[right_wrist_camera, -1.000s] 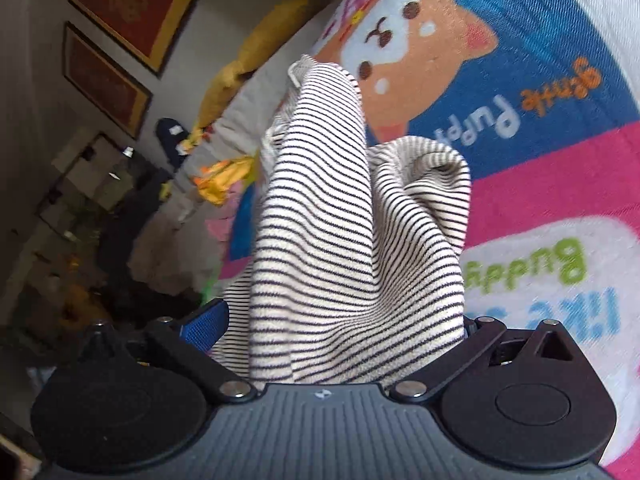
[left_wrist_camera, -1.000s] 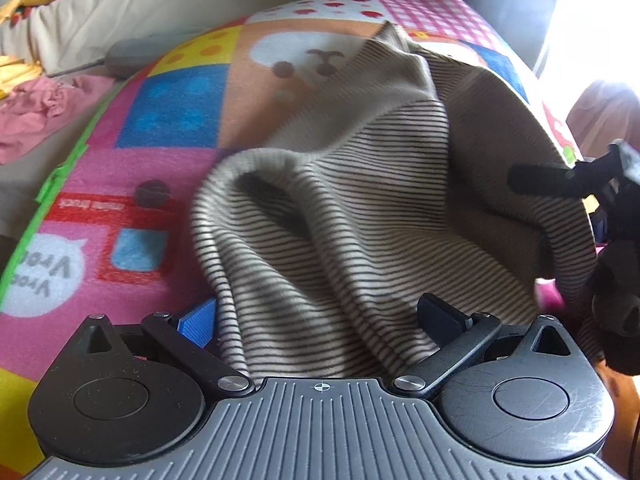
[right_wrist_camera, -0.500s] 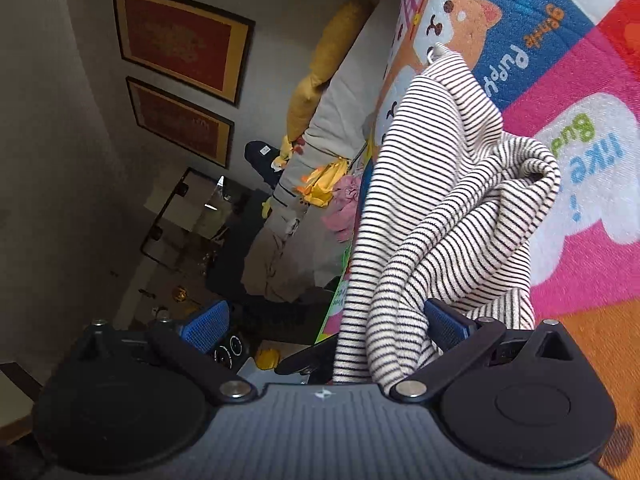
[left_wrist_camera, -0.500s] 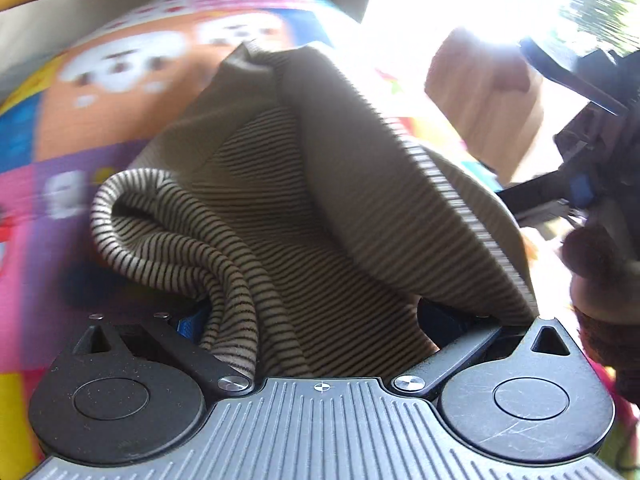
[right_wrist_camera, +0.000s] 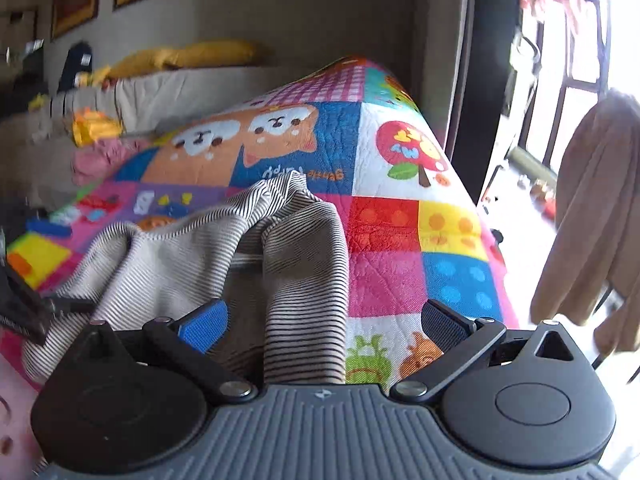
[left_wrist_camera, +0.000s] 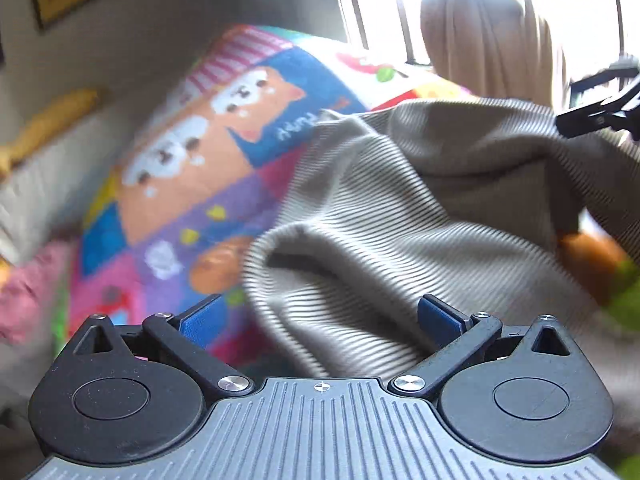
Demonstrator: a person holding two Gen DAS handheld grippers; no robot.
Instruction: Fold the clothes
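Note:
A beige shirt with thin dark stripes (left_wrist_camera: 400,216) lies bunched on the colourful patchwork blanket (left_wrist_camera: 224,160). My left gripper (left_wrist_camera: 318,318) is open, its blue pads wide apart; a rolled fold of the shirt lies between them, against the right pad and apart from the left one. In the right wrist view a narrow band of the striped shirt (right_wrist_camera: 304,272) runs between the spread fingers of my right gripper (right_wrist_camera: 324,324), which is open and touches it with neither pad. The right gripper (left_wrist_camera: 600,116) shows dark at the left view's far right edge.
A pink garment (right_wrist_camera: 100,160) and yellow clothes (right_wrist_camera: 96,126) lie at the blanket's far left by a beige cushion (right_wrist_camera: 180,88). A brown cloth hangs over a chair (right_wrist_camera: 596,216) by the bright window to the right. The blanket (right_wrist_camera: 400,184) drops off at its right edge.
Both views have swung round to level. The shirt, hanging up from the grippers before, now lies lower and spread on the blanket. Both pairs of fingers stay wide apart.

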